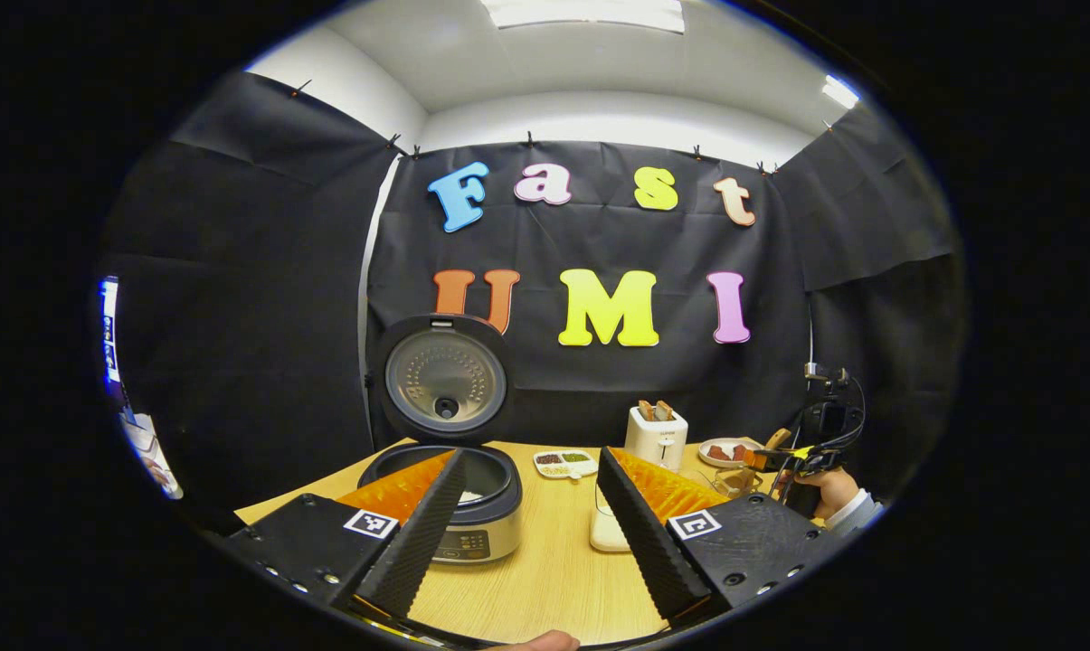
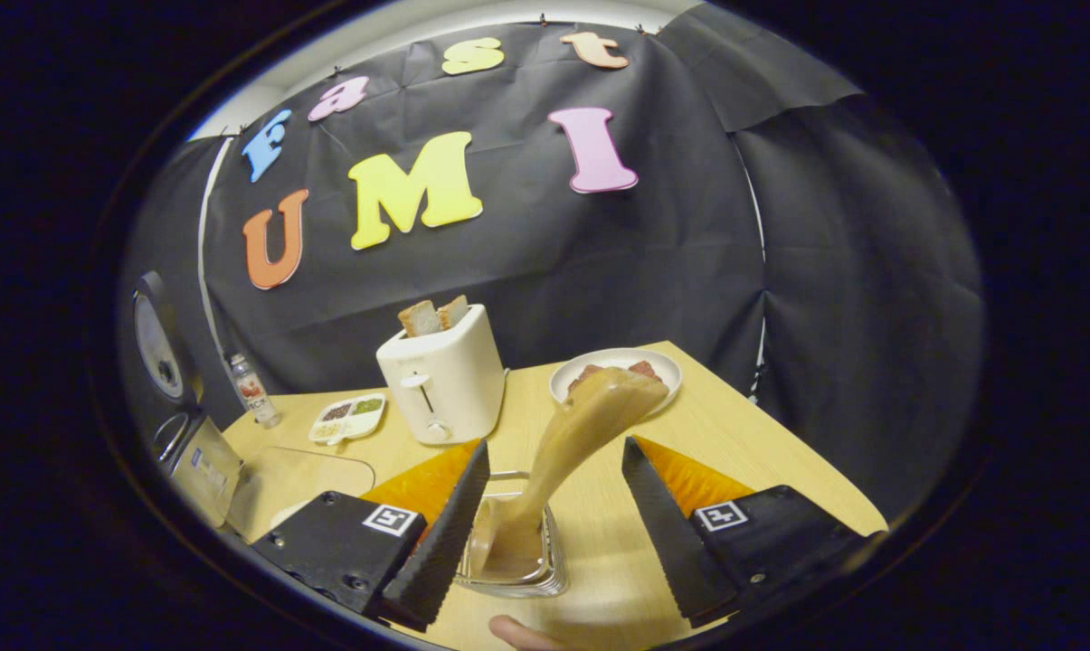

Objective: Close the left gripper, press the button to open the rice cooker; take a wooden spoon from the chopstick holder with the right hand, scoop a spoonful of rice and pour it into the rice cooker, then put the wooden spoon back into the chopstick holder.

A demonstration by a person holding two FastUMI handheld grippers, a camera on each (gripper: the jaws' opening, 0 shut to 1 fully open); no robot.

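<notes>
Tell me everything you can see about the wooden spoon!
The wooden spoon is pale brown, smooth wood with a broad rounded end pointing up and away. It stands tilted in the clear chopstick holder on the wooden table, its lower end down inside against the holder. It leans between the open fingers of the right gripper, and neither finger touches it. Its top overlaps the white plate behind, only by line of sight.
</notes>
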